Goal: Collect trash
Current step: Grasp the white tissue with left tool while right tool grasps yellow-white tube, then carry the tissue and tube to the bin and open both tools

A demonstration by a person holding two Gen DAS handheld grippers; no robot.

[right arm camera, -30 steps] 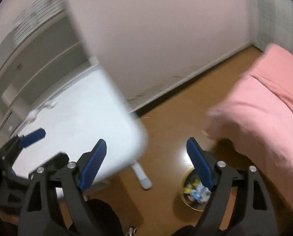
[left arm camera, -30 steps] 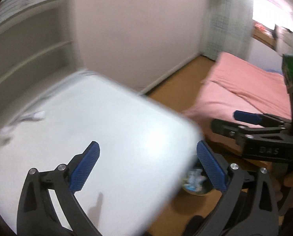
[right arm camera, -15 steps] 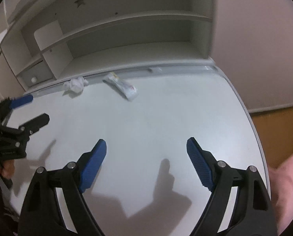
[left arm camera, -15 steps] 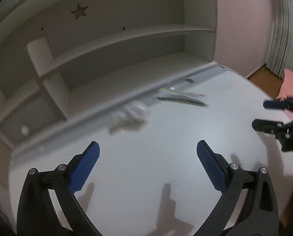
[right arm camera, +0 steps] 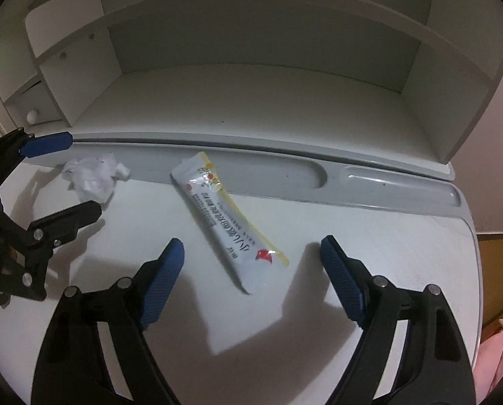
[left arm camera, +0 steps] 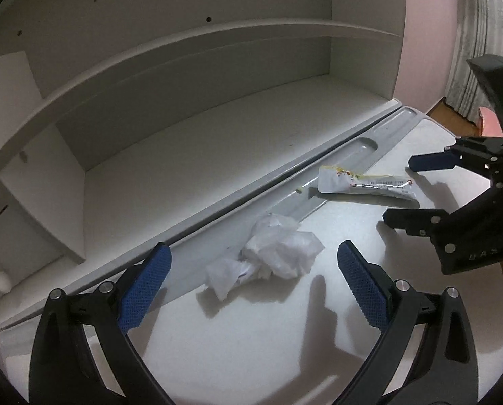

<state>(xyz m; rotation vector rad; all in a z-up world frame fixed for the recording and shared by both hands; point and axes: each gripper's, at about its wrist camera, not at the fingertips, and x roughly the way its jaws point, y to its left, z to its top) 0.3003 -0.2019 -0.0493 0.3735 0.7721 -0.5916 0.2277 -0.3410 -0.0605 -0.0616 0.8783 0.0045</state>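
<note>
Currently both tools are spread wide and hold nothing. The left gripper [left arm camera: 254, 276] hovers over the crumpled tissue [left arm camera: 271, 253], which lies on the desk [left arm camera: 251, 354] between its fingers, at 12 o'clock. The right gripper [right arm camera: 251, 270] straddles the sachet [right arm camera: 227, 219], which runs from 11 o'clock to 5 o'clock, its far end on the pen tray [right arm camera: 319, 175]. The tissue is judged light and soft: pinch the bulk centrally. The sachet looks thin, flat and slick: grip across the narrow mid-section, pressing down first.
</note>
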